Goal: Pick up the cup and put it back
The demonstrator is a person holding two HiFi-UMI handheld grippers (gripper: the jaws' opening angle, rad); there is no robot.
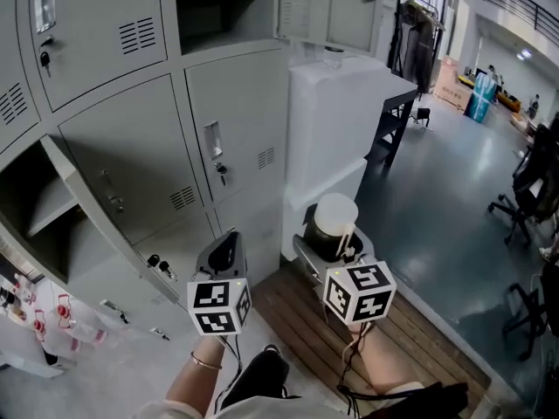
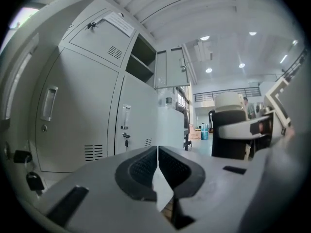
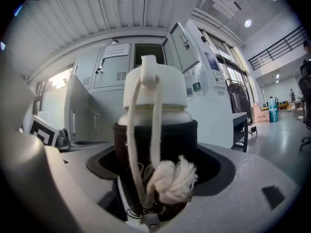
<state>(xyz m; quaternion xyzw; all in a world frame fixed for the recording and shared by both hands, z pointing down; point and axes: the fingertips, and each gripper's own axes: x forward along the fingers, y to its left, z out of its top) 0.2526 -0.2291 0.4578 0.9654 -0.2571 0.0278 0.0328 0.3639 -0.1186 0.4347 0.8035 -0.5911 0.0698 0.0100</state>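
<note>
The cup [image 1: 334,224] has a white lid and a black sleeve, and a white rope loop [image 3: 155,130] with a knotted tassel hangs down its front. My right gripper [image 1: 336,238] is shut on the cup [image 3: 155,125] and holds it upright in the air in front of the grey lockers [image 1: 236,138]. In the left gripper view the cup [image 2: 230,125] shows at the right. My left gripper [image 1: 223,253] is beside it on the left, its jaws shut with nothing between them [image 2: 158,166]. An open locker compartment [image 1: 223,7] is high up ahead.
A white cabinet [image 1: 336,120] stands right of the lockers. An open locker door [image 1: 87,208] juts out at the left, and keys [image 1: 221,173] hang in several locks. Wooden slats [image 1: 419,339] lie underfoot. A black table [image 1: 397,112] and office chairs [image 1: 524,195] are at the right.
</note>
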